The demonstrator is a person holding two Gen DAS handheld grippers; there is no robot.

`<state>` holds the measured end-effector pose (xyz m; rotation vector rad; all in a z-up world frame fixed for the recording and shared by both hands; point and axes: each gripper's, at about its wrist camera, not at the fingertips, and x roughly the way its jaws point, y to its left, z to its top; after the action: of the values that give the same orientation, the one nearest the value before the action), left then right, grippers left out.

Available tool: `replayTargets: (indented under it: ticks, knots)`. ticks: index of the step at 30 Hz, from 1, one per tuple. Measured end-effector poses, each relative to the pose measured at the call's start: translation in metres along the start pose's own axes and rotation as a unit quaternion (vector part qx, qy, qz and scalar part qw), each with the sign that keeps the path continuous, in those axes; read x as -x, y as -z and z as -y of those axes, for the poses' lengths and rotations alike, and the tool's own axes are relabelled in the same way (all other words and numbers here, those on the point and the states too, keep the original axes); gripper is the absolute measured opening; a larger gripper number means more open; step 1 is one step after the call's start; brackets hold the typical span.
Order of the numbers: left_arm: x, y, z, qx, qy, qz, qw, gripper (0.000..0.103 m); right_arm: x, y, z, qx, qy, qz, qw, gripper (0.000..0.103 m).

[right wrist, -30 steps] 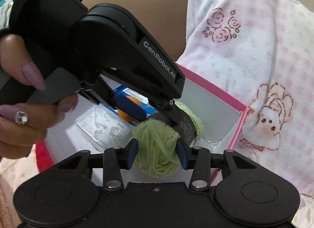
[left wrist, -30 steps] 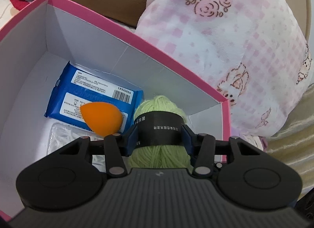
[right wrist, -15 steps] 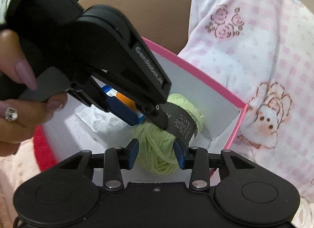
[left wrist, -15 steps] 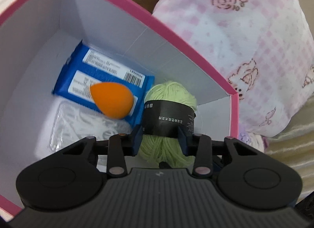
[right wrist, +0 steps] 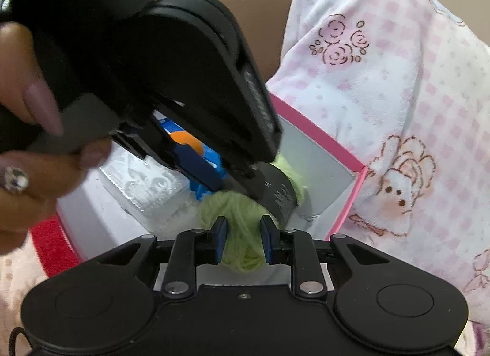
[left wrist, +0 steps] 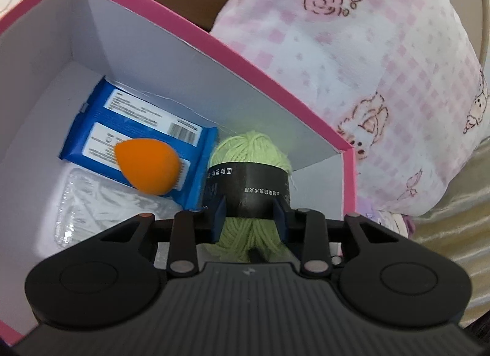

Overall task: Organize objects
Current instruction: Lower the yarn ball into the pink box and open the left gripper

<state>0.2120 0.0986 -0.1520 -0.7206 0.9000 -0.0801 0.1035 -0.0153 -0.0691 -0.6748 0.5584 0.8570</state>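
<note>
Green yarn ball (left wrist: 251, 153) sits in pink box (left wrist: 196, 40), long axis toward 12 o'clock. Both tongs, L (left wrist: 249, 218) and R (right wrist: 242, 239), just closing, pinch its near end; orange sponge (left wrist: 147, 166) at 10.

A pale green yarn ball (left wrist: 251, 153) with a black paper band lies inside the pink-rimmed white box (left wrist: 214, 40), near its right corner. Beside it, an orange egg-shaped sponge (left wrist: 147, 166) rests on a blue packet (left wrist: 98, 129), next to a clear plastic pack (left wrist: 92, 202).
</note>
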Motion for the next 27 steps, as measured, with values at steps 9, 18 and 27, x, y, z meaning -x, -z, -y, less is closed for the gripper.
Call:
replayTargets:
  ticks: [9, 18, 27]
  knots:
    - [-0.018, 0.006, 0.009, -0.002, 0.037, -0.012, 0.9992, 0.032, -0.003, 0.001, -0.004, 0.008, 0.034, -0.008, 0.999, 0.025]
    - [-0.022, -0.003, 0.008, 0.009, -0.011, -0.001, 0.9999, 0.036, 0.007, 0.001, 0.001, -0.026, -0.012, -0.019, 0.999, 0.026]
    - [0.007, 0.013, 0.035, -0.014, -0.037, 0.005, 0.9992, 0.040, 0.037, 0.012, 0.019, -0.095, -0.073, 0.004, 0.993, 0.036]
